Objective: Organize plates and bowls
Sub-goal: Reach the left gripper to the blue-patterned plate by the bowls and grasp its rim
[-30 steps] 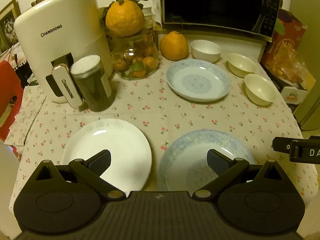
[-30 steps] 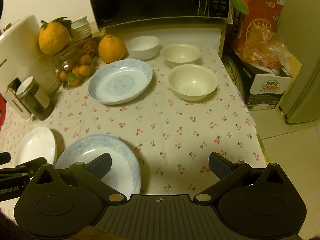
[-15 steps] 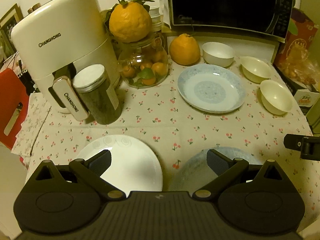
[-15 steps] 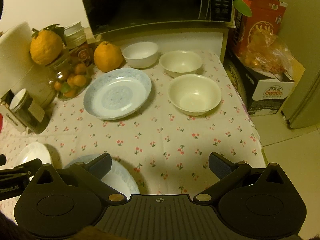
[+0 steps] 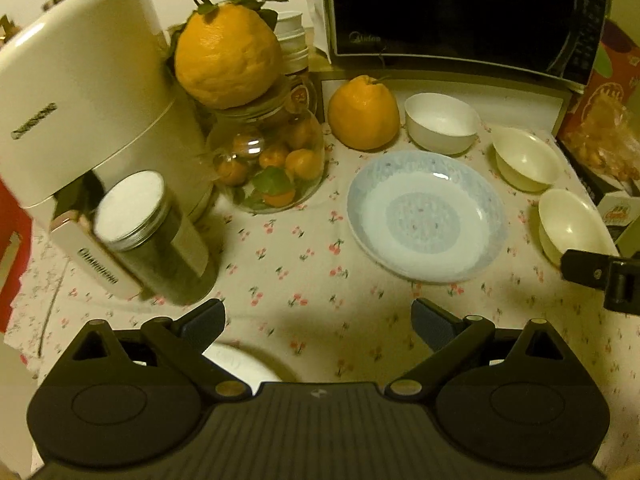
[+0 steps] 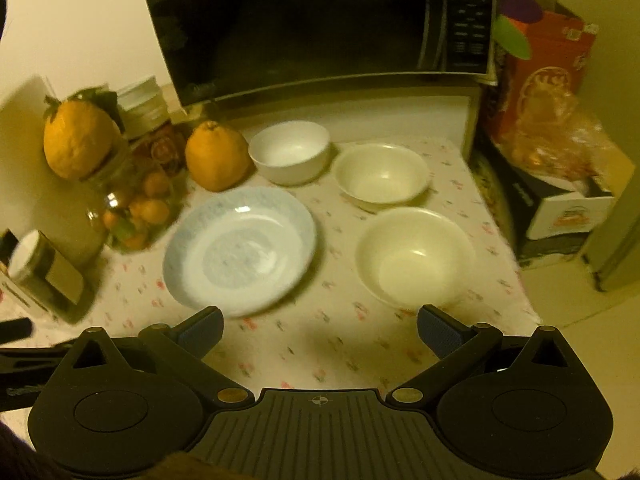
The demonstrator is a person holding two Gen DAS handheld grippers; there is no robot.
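Above the floral tablecloth (image 5: pixel 304 248), both grippers' fingers (image 5: pixel 202 318) (image 6: pixel 438 330) spread, blue plate (image 6: pixel 240 250) ahead.

Tablecloth (image 5: pixel 320 264): cream, scattered with small red cherry print. Plate (image 5: pixel 426 216): pale blue, mottled rim and centre patch. Bowl (image 5: pixel 442 122): white. Two bowls (image 6: pixel 382 176) (image 6: pixel 414 256): cream. Plate at near edge (image 5: pixel 236 364): white. Fruit (image 5: pixel 364 112): orange. Microwave (image 5: pixel 452 12): black. Appliance (image 5: pixel 92 92): cream. Gripper pads (image 6: pixel 200 330): dark blue.
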